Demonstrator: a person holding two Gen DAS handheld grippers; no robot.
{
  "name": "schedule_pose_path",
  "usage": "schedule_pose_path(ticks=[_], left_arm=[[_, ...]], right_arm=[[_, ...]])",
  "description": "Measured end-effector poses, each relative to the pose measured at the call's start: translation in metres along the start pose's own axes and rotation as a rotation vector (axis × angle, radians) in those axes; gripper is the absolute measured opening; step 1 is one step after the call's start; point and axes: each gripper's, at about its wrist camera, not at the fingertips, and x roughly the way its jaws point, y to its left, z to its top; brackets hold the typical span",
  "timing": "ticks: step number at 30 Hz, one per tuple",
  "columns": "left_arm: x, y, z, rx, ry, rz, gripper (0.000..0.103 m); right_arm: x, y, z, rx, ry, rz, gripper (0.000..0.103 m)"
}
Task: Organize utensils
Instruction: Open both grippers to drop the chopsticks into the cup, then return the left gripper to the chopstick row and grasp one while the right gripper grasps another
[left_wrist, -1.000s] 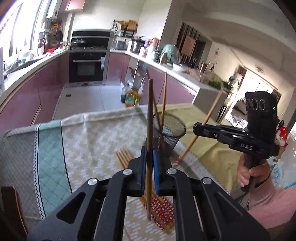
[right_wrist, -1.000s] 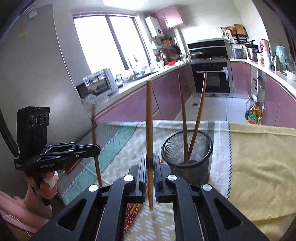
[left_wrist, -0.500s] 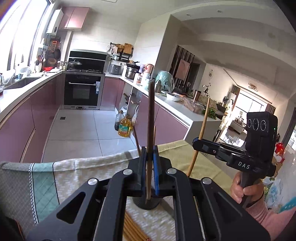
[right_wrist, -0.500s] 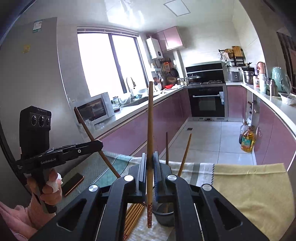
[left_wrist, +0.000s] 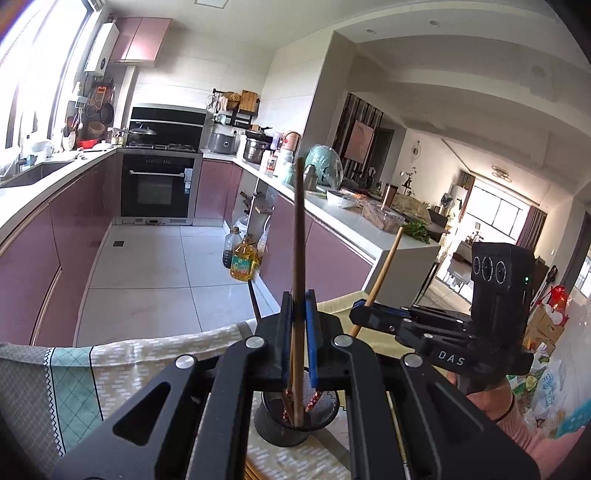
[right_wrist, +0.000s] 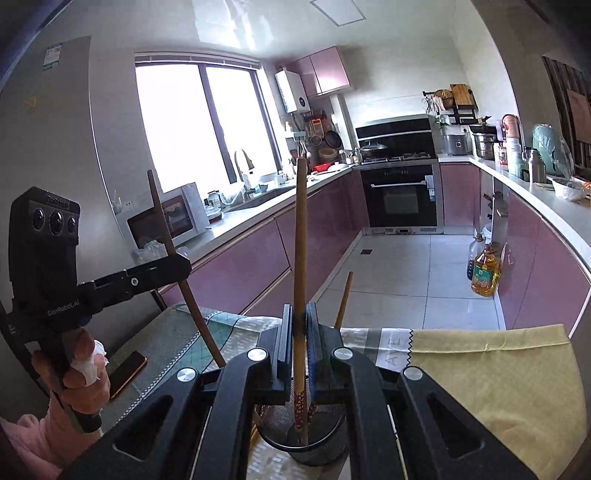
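A patterned cloth (left_wrist: 66, 384) covers the worktop, with a black mesh cup (left_wrist: 295, 424) on it. Above the cup, the left gripper (left_wrist: 298, 332) pinches a dark chopstick (left_wrist: 298, 229) upright between its fingers — the right gripper (right_wrist: 300, 343) likewise pinches a light chopstick (right_wrist: 300, 240).

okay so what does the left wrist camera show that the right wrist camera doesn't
Only the left wrist view shows the right gripper from outside, shut on a light chopstick, plus the living room beyond the counter. Only the right wrist view shows the left gripper from outside, shut on a dark chopstick, plus the window, a microwave and a phone. Both show the mesh cup, oven and oil bottle.
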Motion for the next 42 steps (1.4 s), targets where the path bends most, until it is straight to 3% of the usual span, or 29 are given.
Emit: schedule_pose_path(ticks=[9, 16, 26, 31, 35, 38, 42], left_arm=[[0.035, 0.007, -0.021, 0.041, 0.154, 0.027, 0.007], [0.072, 0.022, -0.039, 0.042, 0.285, 0.046, 0.008], [0.095, 0.034, -0.051, 0.004, 0.316, 0.078, 0.01], [0.081, 0.037, -0.06, 0.005, 0.274, 0.122, 0.023], [0.049, 0.04, -0.077, 0.029, 0.214, 0.159, 0.04], [0.027, 0.047, -0.097, 0.02, 0.207, 0.186, 0.044], [0.014, 0.053, -0.132, 0.026, 0.264, 0.238, 0.046]], right_arm=[[0.035, -0.007, -0.019, 0.023, 0.165, -0.002, 0.006], [0.055, -0.014, -0.024, 0.035, 0.241, -0.01, 0.006], [0.057, -0.019, -0.021, 0.062, 0.204, -0.048, 0.013], [0.042, -0.013, -0.02, 0.051, 0.154, -0.051, 0.018], [0.019, 0.008, -0.028, -0.002, 0.11, -0.008, 0.031], [0.004, 0.033, -0.047, -0.067, 0.107, 0.064, 0.036], [0.012, 0.06, -0.08, -0.105, 0.189, 0.14, 0.042]])
